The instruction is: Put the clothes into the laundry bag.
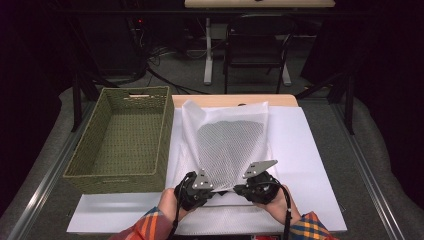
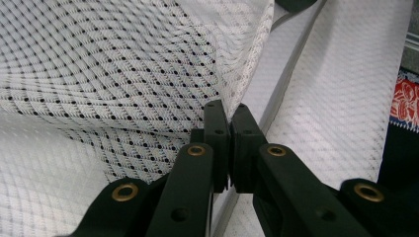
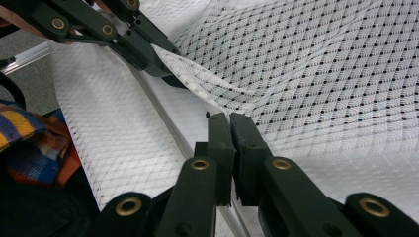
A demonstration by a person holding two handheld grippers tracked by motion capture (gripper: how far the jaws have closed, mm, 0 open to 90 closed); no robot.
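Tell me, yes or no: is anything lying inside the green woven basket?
No. In the high view the green woven basket shows just its bare woven floor and walls.

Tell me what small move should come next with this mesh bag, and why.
Probably lift both tongs together and carry the mesh bag left toward the woven basket. The left tongs and right tongs are each shut on its near edge, the bag is raised off the white sheet, and the basket sits beside it, open.
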